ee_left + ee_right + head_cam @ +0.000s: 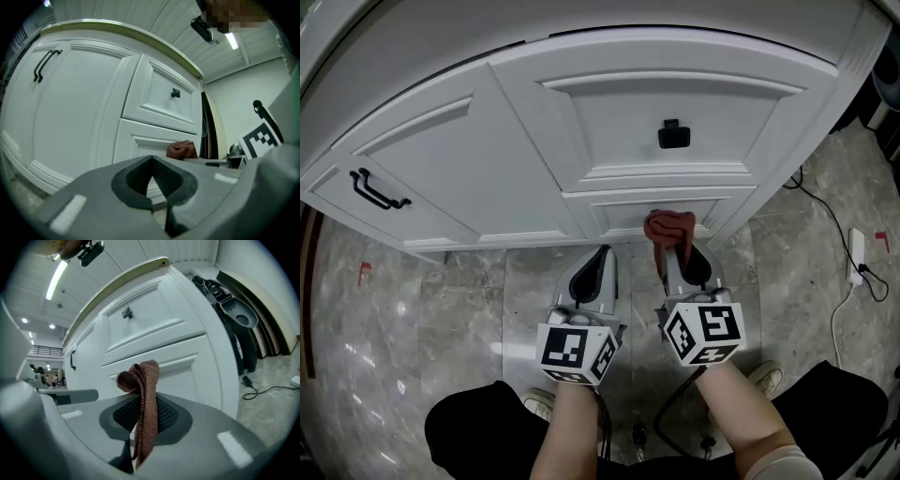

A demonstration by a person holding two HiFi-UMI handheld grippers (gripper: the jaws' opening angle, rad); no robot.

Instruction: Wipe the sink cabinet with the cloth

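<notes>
Jaws: right gripper (682, 251) pinches cloth (667, 227); left gripper (600, 253) closed, empty; both face cabinet (487, 159).

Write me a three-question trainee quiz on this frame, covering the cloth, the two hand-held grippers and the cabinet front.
1. Which hand-held gripper holds the cloth? A left, B right, C neither.
2. True or false: the left hand-held gripper has its jaws together with nothing between them.
3. Fill in: the knob on the upper drawer is ___ in colour.
Key: 1 B, the right hand-held gripper is clamped on it. 2 true. 3 black.
</notes>
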